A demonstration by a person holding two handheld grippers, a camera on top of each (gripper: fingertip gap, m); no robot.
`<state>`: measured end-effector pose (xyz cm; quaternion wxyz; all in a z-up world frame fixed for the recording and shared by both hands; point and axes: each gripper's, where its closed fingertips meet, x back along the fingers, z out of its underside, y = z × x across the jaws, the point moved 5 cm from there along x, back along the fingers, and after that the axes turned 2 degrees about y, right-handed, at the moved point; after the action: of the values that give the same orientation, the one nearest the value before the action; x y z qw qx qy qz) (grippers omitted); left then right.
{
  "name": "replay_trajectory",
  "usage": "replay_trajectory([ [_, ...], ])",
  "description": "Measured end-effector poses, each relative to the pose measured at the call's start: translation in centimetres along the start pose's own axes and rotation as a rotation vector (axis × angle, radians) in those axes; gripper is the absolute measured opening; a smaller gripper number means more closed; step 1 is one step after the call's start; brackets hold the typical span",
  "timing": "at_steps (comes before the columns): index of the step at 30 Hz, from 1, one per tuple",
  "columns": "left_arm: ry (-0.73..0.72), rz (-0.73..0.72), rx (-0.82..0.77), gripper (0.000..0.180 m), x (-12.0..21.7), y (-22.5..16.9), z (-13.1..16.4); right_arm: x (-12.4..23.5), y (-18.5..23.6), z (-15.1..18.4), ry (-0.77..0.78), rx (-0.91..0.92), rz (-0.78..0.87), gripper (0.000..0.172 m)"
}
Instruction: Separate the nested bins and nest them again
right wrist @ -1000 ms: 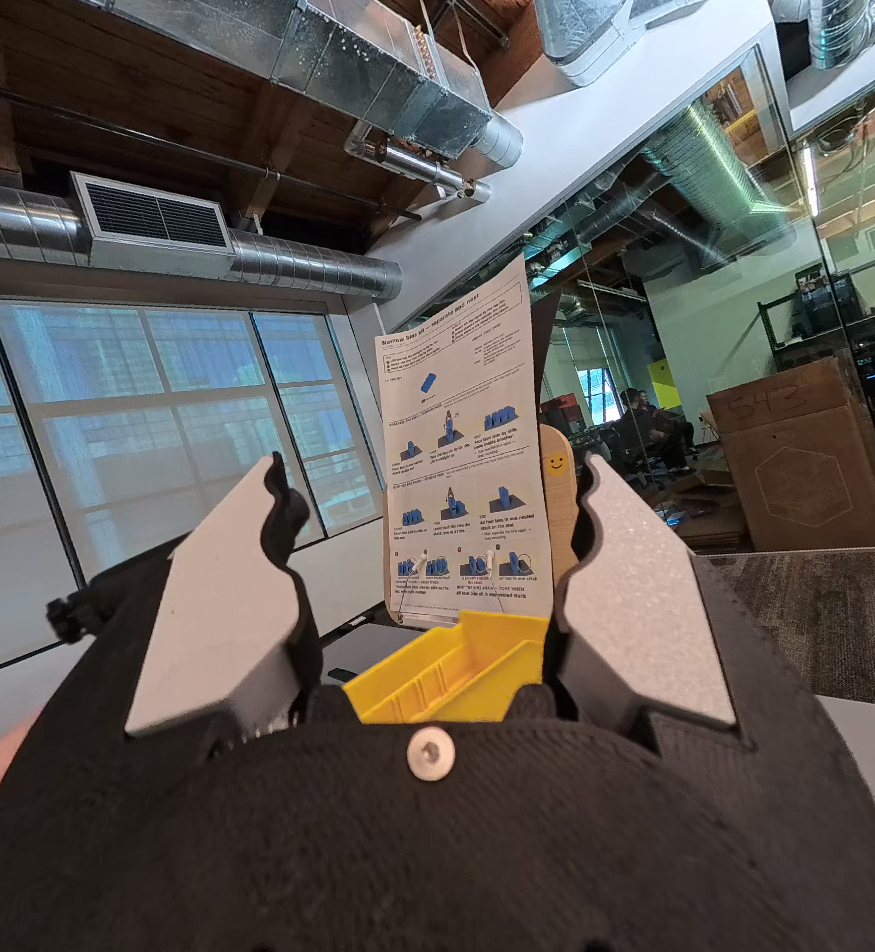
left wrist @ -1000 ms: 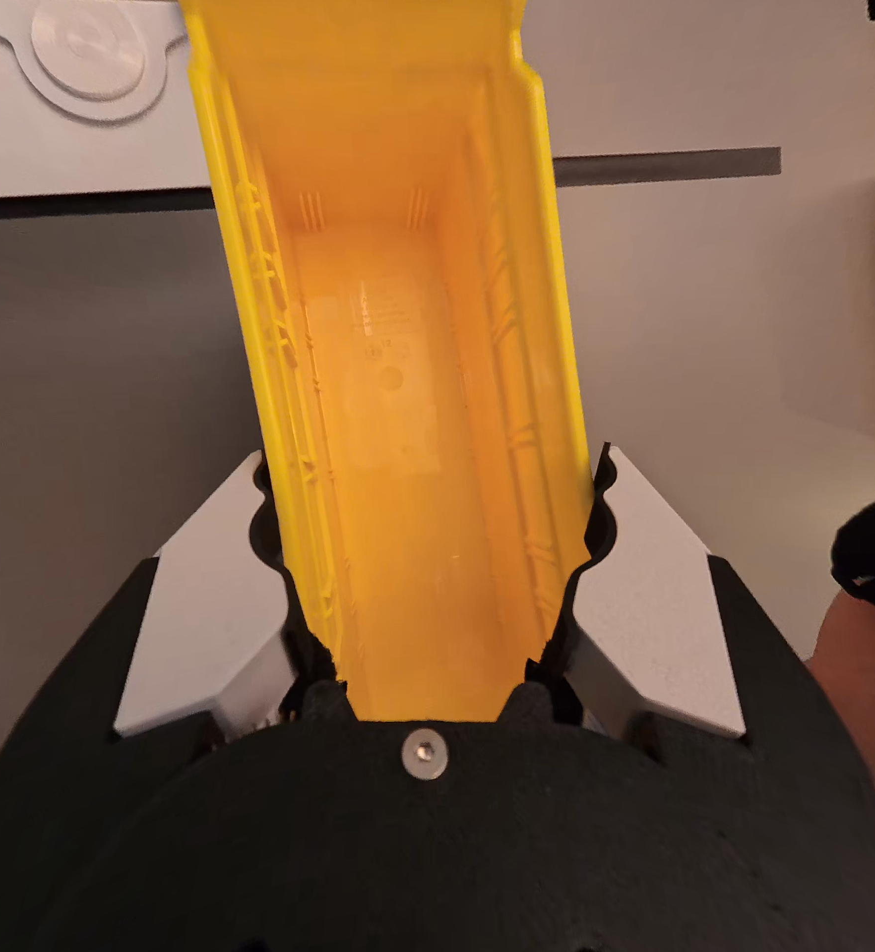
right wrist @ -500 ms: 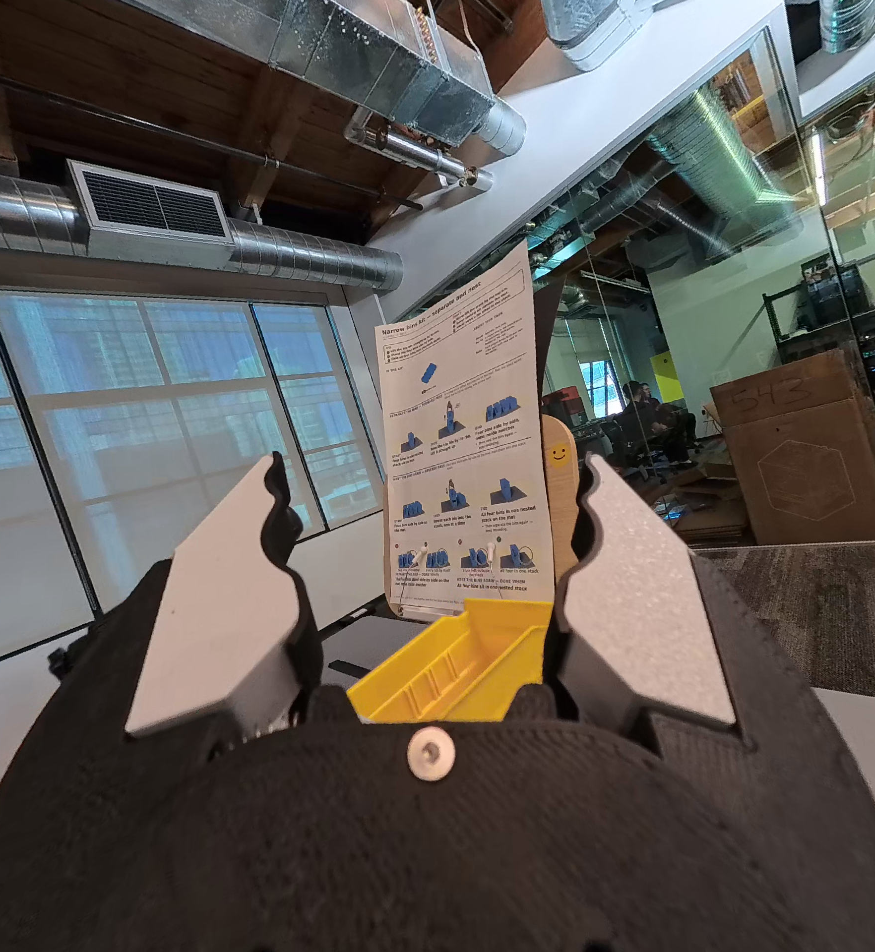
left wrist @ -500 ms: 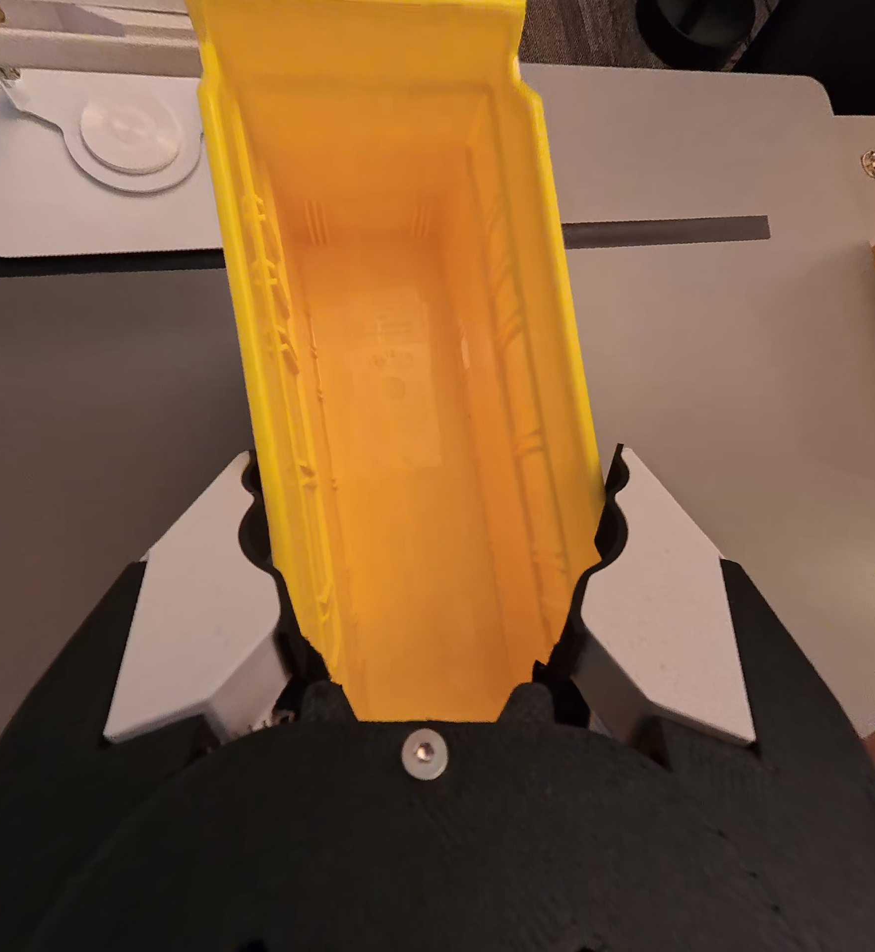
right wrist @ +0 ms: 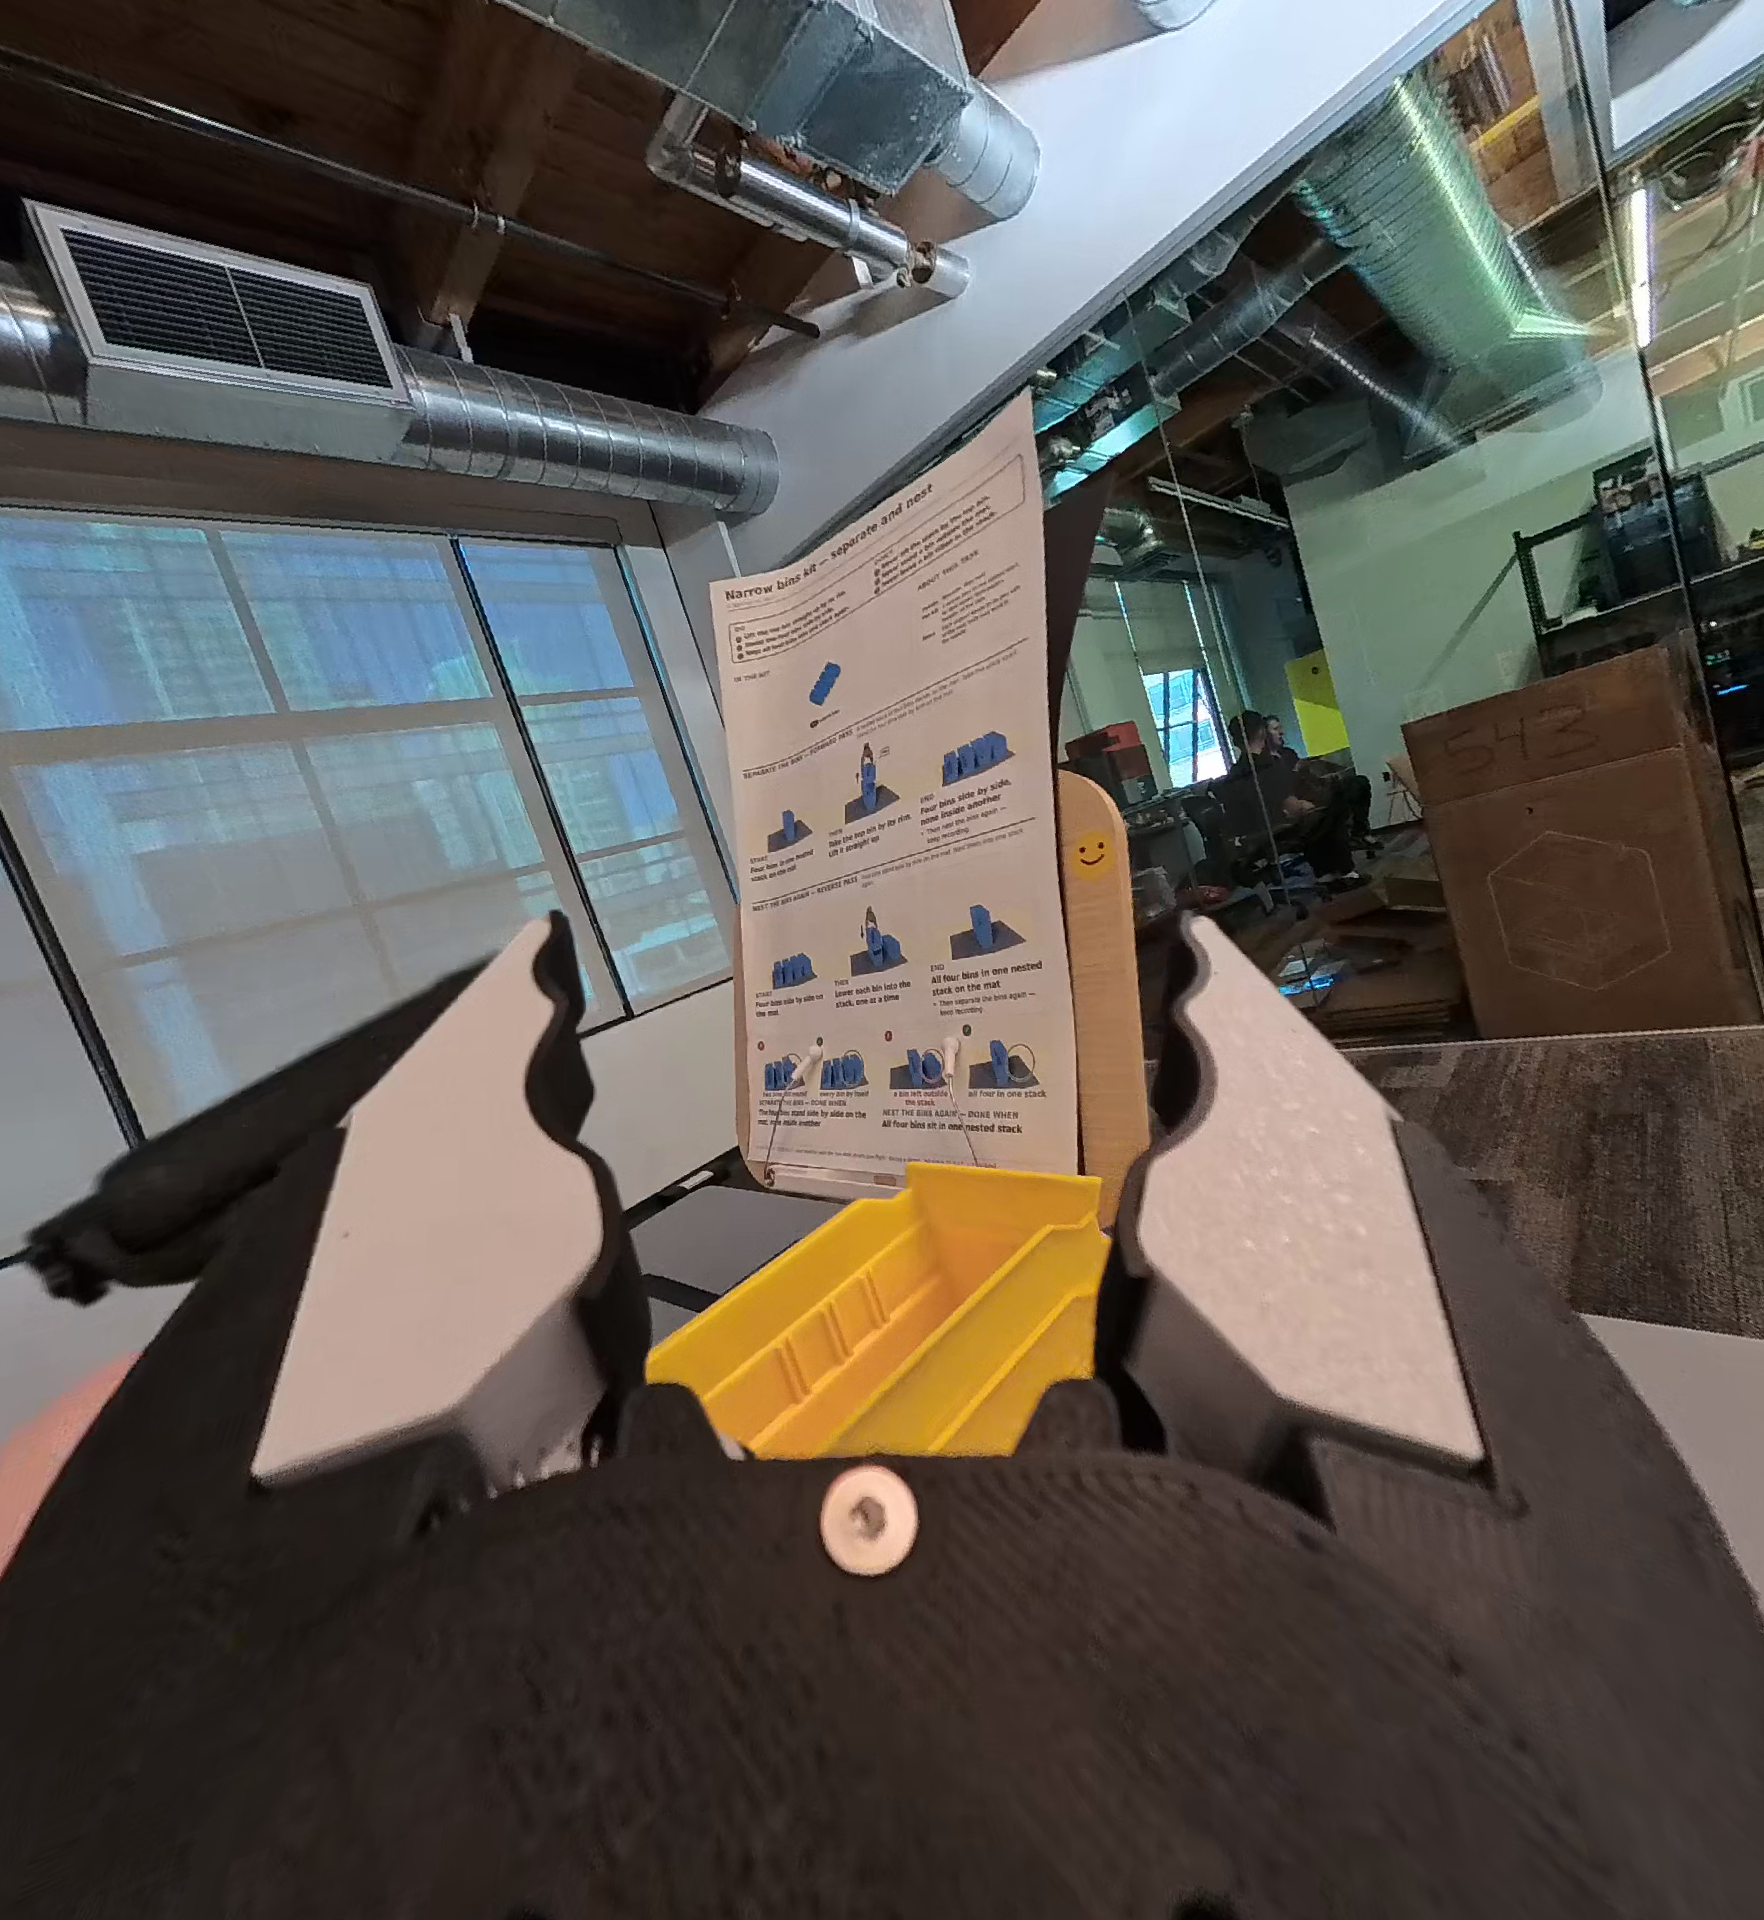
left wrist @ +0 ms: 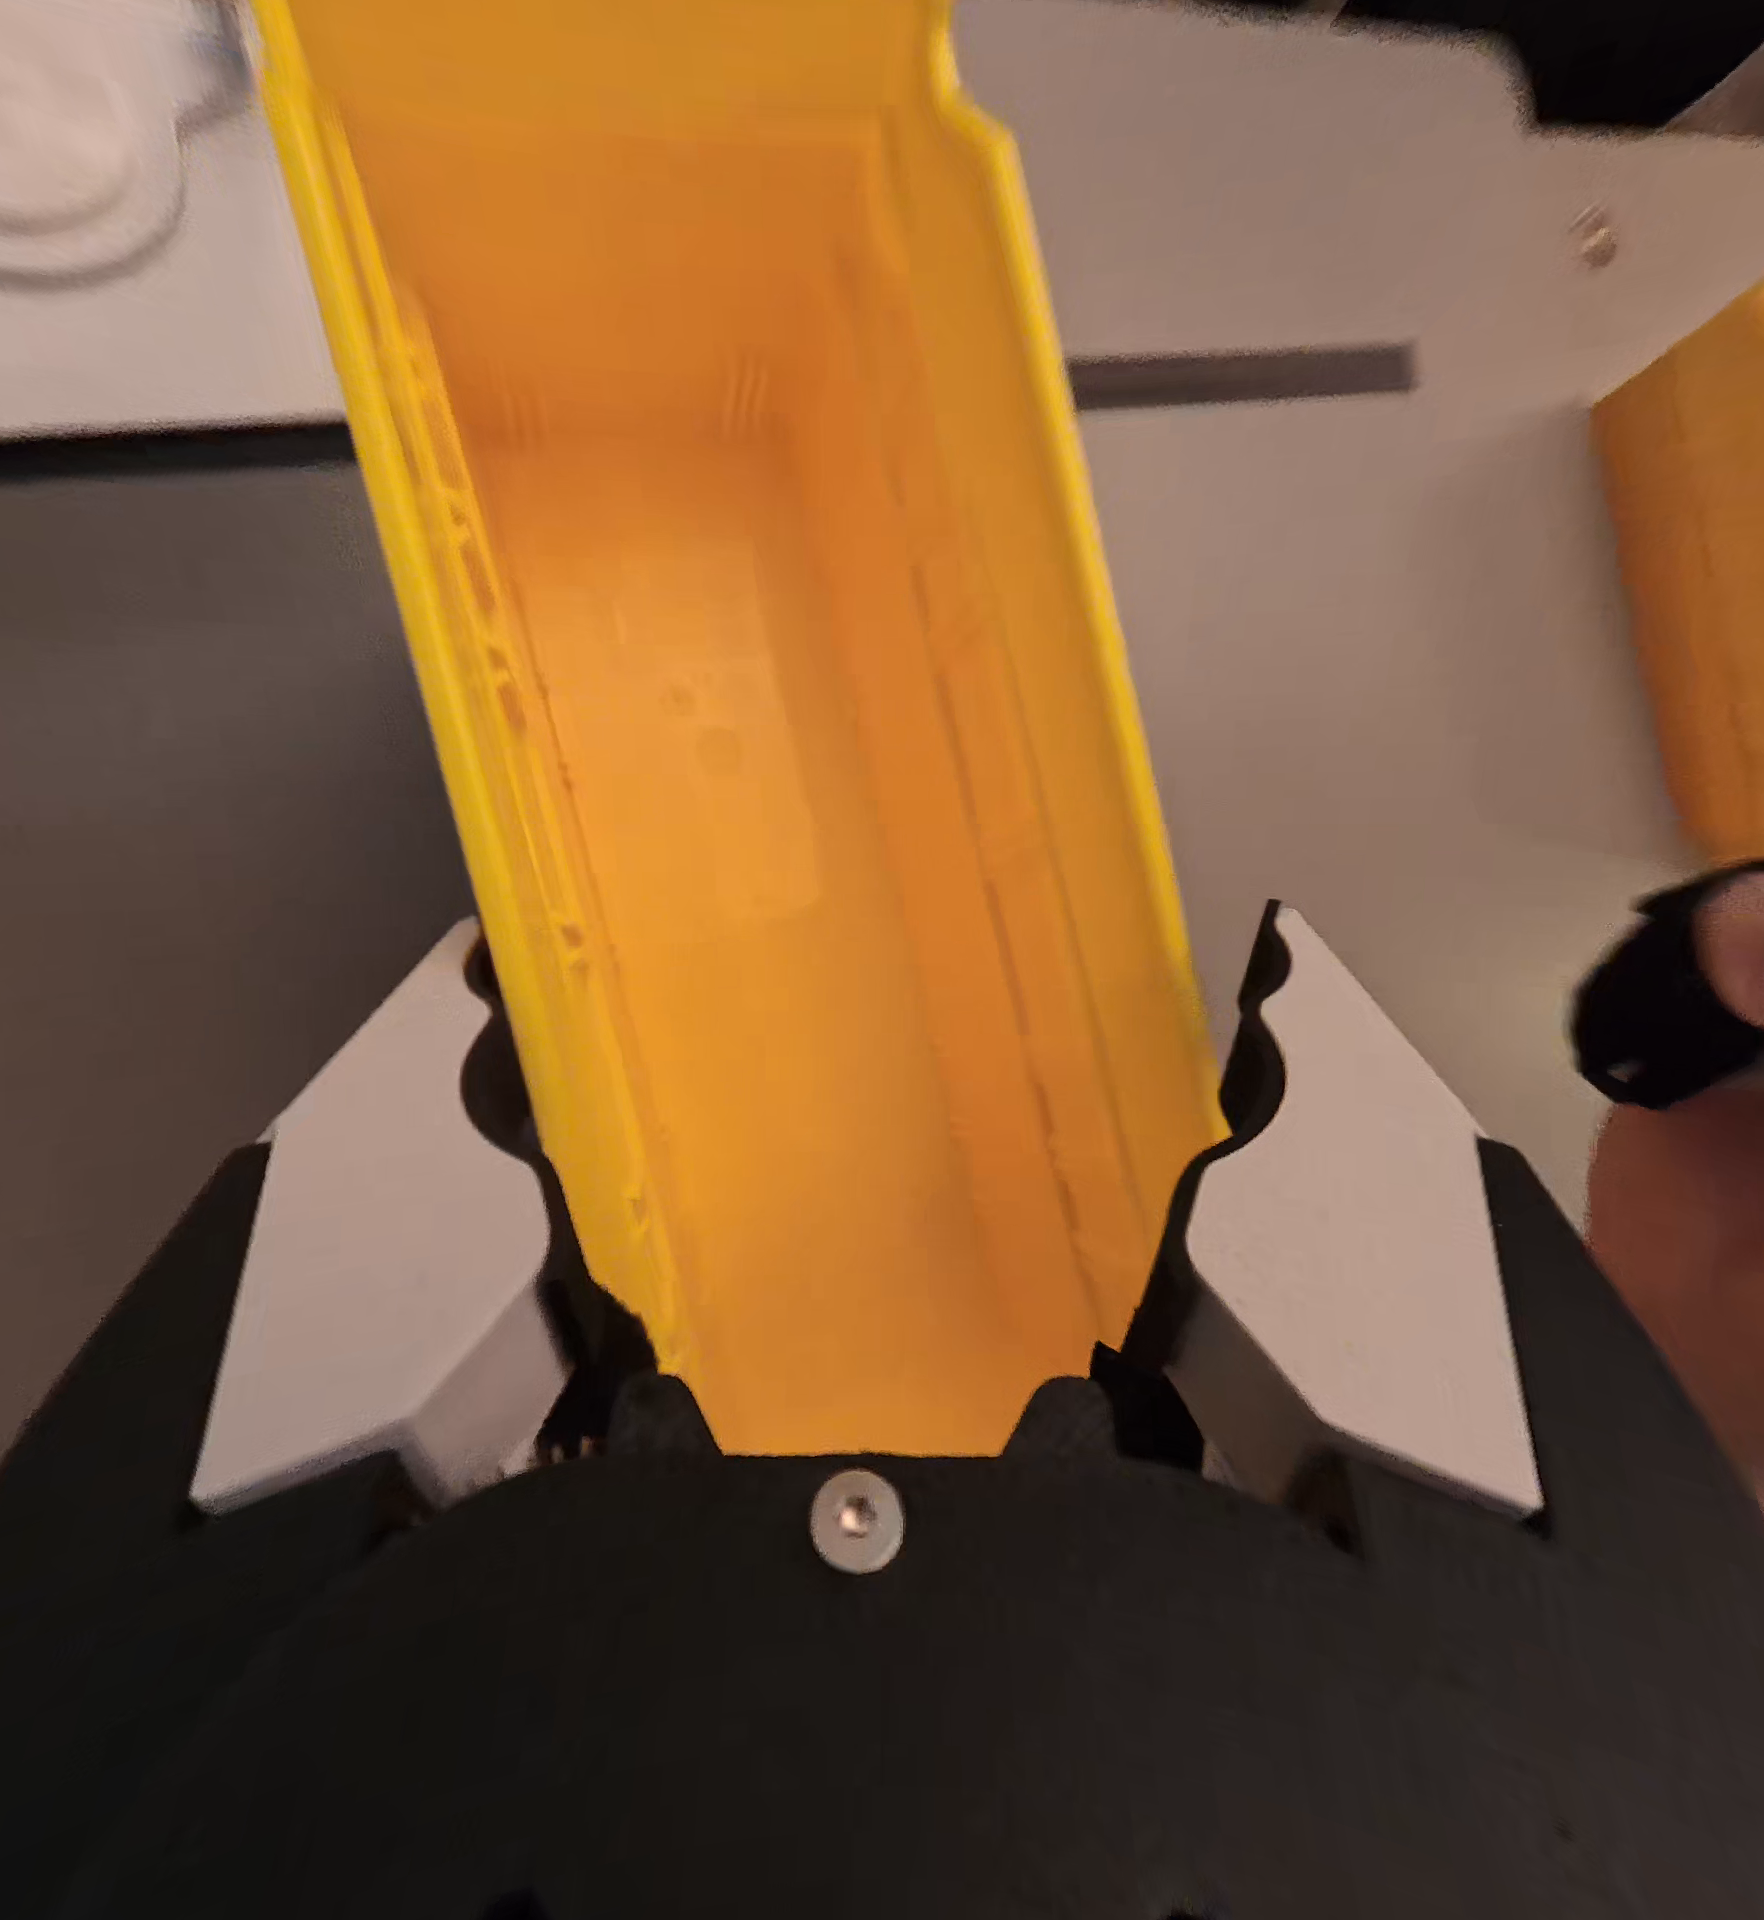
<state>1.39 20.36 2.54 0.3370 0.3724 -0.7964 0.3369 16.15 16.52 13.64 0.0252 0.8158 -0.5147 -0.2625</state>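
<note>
Yellow bin (left wrist: 753, 727) lies between the left claw's (left wrist: 873, 935) spread fingers, the right finger (left wrist: 1262, 997) clear of its wall. Right claw (right wrist: 873, 935) gapes too, another yellow bin (right wrist: 888, 1340) low between its fingers, contact unclear.

A yellow bin (left wrist: 753, 727) of smooth, slightly glossy moulded plastic is seen. The gripper body (right wrist: 857, 1714) is shown in matt black, finely ridged plastic, with grainy pale grey fingers (right wrist: 1273, 1195). A matt paper sheet (right wrist: 888, 883) is backed by pale wood (right wrist: 1101, 987). Ribbed shiny metal ducting (right wrist: 587, 447) is visible.
</note>
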Motion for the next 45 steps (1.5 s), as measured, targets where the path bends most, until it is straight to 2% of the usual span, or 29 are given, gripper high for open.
replay_trajectory([
  [3,-0.229,0.067,-0.094,0.126,3.8,-0.8,-1.5,-0.1,-0.3,0.4,0.015,0.018,0.013,0.112],
  [7,-0.571,0.292,-0.206,0.11,11.3,-1.5,-2.9,-0.6,-0.2,1.3,0.056,0.062,0.022,0.112],
  [9,-0.716,0.432,-0.273,0.099,14.9,-1.1,-2.9,-0.9,-0.1,1.9,0.081,0.103,0.023,0.112],
  [11,-0.841,0.563,-0.335,0.076,17.6,-0.3,-2.1,-1.2,0.2,2.6,0.106,0.156,0.026,0.112],
  [13,-0.967,0.703,-0.371,0.07,19.8,0.9,-1.3,-1.6,0.6,3.3,0.129,0.216,0.018,0.111],
  [14,-0.991,0.766,-0.376,0.069,20.5,1.6,-1.0,-1.7,0.8,3.7,0.142,0.248,0.011,0.111],
  [16,-0.948,0.868,-0.388,0.069,21.1,3.2,-0.3,-2.1,1.3,4.4,0.164,0.307,-0.007,0.111],
  [19,-0.882,0.932,-0.452,0.072,21.2,5.2,0.0,-2.5,2.0,5.6,0.205,0.365,-0.047,0.111],
  [23,-0.807,1.077,-0.497,0.072,21.2,7.0,-0.4,-3.1,3.7,8.4,0.311,0.289,-0.185,0.113],
  [26,-0.796,1.036,-0.43,0.072,19.9,9.6,-1.7,-3.1,3.3,9.3,0.392,0.266,-0.126,0.113],
  [29,-0.86,0.831,-0.382,0.065,17.9,13.4,-3.2,-2.5,2.7,8.4,0.42,0.21,-0.016,0.112],
  [31,-0.876,0.715,-0.29,0.068,17.1,15.6,-4.2,-2.0,2.9,7.7,0.444,0.141,0.038,0.113],
  [37,-0.934,0.558,-0.278,0.077,17.0,18.0,-4.8,-0.7,5.0,8.6,0.666,0.12,0.197,0.116],
  [40,-0.918,0.526,-0.276,0.077,16.9,18.3,-4.7,-1.2,5.7,8.8,0.718,0.049,0.265,0.119],
  [42,-0.905,0.555,-0.259,0.077,17.2,18.3,-4.5,-2.0,6.1,9.6,0.817,-0.015,0.308,0.127],
  [45,-0.926,0.631,-0.227,0.077,18.6,18.5,-4.3,-3.2,6.0,11.5,1.008,-0.012,0.433,0.141],
])
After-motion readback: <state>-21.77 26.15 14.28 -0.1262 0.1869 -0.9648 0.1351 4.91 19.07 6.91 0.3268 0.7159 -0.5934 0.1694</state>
